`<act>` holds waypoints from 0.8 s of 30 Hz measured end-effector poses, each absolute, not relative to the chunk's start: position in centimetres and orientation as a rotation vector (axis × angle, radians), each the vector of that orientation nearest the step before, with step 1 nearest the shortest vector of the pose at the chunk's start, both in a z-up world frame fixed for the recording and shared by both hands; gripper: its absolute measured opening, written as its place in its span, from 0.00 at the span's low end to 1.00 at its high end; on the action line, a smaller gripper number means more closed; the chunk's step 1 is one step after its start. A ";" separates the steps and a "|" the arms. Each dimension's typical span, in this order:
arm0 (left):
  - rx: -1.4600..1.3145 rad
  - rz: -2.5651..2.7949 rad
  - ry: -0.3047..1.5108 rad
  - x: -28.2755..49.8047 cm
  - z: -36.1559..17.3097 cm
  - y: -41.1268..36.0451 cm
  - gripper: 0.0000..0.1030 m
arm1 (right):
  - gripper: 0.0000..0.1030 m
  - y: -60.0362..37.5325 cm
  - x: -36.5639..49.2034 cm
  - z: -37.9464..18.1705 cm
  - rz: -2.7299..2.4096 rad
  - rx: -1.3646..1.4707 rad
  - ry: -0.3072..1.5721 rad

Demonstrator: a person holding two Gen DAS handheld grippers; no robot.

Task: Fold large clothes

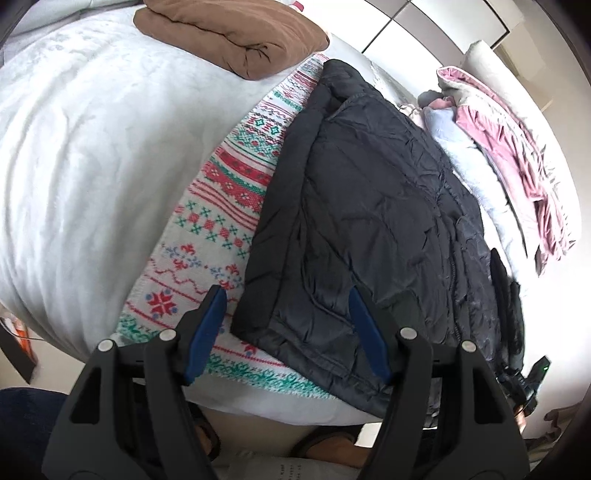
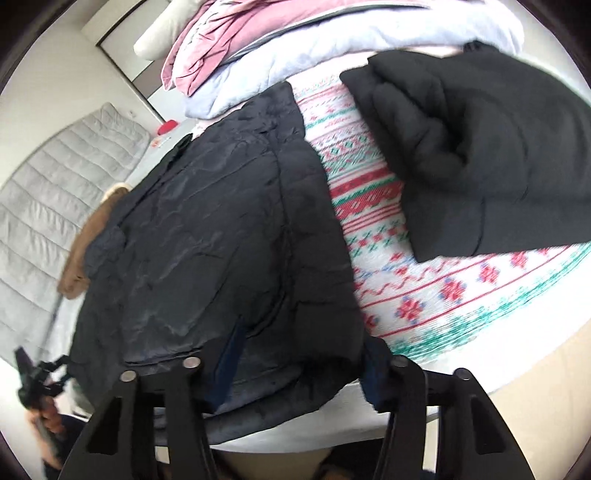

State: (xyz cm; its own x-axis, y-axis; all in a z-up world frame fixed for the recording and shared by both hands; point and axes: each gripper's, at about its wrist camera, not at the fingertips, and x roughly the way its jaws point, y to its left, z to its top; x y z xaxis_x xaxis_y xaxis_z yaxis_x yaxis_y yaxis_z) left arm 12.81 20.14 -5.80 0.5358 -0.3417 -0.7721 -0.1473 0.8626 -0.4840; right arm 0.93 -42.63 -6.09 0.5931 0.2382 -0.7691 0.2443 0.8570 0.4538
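A dark navy quilted jacket (image 1: 373, 206) lies lengthwise on a patterned red, green and white blanket (image 1: 229, 192) on the bed; its sides look folded inward. My left gripper (image 1: 288, 314) is open, its blue-padded fingers (image 1: 207, 332) straddling the jacket's near left hem corner, just above it. In the right wrist view the same jacket (image 2: 207, 236) fills the middle. My right gripper (image 2: 303, 354) is open over the jacket's near right hem, with the hem between its fingers. The right gripper also shows in the left wrist view (image 1: 509, 306) at the jacket's right edge.
A folded brown garment (image 1: 229, 33) lies at the far end of the white bedcover (image 1: 81, 147). A folded black garment (image 2: 480, 147) rests on the blanket to the right. A pile of pink and pale blue bedding (image 2: 295, 48) lies beyond. The bed's near edge (image 2: 295, 439) is just below my grippers.
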 end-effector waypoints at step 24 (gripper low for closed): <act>-0.467 -0.151 0.983 11.4 -4.3 17.4 0.11 | 0.05 -43.9 -1.6 -2.8 -0.111 0.547 0.775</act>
State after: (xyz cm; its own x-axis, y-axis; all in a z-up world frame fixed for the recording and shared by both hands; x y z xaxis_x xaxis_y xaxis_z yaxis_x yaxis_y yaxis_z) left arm 11.39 17.40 -4.29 0.5531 -0.3298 -0.7650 -0.0850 0.8912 -0.4456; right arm -1.65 -43.94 -2.77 0.7161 0.1011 -0.6906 0.2913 0.8559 0.4273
